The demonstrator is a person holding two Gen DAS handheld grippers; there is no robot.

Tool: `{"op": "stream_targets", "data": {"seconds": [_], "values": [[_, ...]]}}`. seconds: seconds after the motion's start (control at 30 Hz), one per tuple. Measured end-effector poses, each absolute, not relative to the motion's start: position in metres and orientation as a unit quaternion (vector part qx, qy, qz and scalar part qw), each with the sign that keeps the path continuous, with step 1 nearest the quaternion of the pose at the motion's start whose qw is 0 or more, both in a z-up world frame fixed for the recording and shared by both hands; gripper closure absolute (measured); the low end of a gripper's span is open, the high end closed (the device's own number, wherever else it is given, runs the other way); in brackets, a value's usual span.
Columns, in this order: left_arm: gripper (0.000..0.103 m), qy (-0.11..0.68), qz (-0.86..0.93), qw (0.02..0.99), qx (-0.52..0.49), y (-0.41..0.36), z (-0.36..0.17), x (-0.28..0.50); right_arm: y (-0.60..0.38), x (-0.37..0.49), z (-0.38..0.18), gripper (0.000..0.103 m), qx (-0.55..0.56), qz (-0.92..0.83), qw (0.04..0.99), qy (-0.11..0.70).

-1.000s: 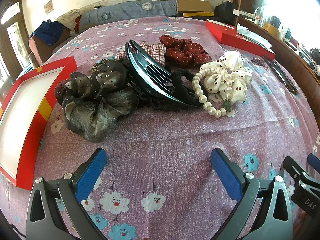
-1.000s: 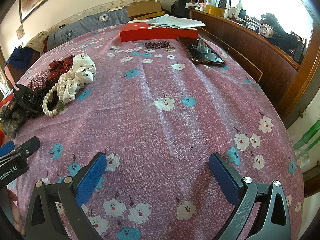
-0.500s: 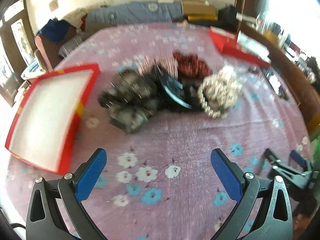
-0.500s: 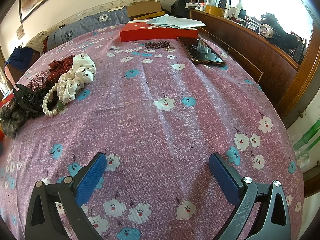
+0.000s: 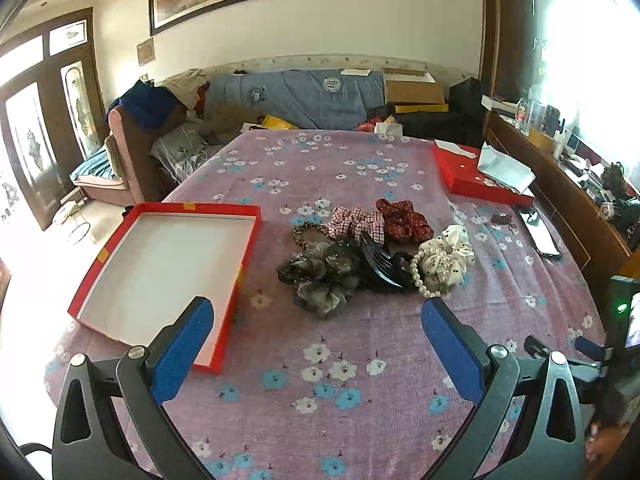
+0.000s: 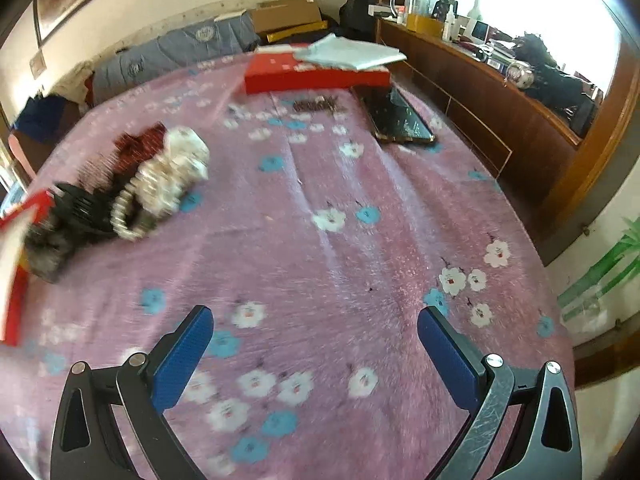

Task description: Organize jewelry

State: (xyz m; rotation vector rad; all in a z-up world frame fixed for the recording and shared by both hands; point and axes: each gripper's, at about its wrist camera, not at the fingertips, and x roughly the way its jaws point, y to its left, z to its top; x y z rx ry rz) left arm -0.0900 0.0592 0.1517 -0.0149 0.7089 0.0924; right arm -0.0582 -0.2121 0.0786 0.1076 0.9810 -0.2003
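Scrunchies (image 5: 362, 240) five, pearl bracelet (image 5: 418, 274) one, claw clip (image 5: 378, 262) one

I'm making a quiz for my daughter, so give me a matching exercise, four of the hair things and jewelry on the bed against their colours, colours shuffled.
Things:
1. pearl bracelet
2. claw clip
3. dotted scrunchie
4. open box

Colours:
A. dark red with white dots
B. red outside, white inside
C. white beads
D. black

Pairs: 1-C, 2-D, 3-A, 4-B
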Motion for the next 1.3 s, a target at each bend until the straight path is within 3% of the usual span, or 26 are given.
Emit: {"op": "stream_targets", "data": {"seconds": [0.17,0.67,0.93,1.3], "values": [[0.0,0.334,0.048,0.941,-0.011,0.066,0.165,-0.101,-0.193,-0.088,0.119,0.0,0.108,-0.076,0.885,0.446],[0.0,0.312,0.053,0.948,-0.018,0.081,0.191,-0.133,-0.147,-0.161,0.15,0.0,0.073,-0.067,0.903,0.419],[0.0,0.29,0.051,0.956,-0.008,0.087,0.204,-0.146,-0.129,-0.158,0.149,0.0,0.088,-0.026,0.897,0.432],[0.0,0.335,0.072,0.939,0.017,0.117,0.201,-0.132,-0.125,-0.132,0.178,0.0,0.08,-0.064,0.914,0.392]]}}
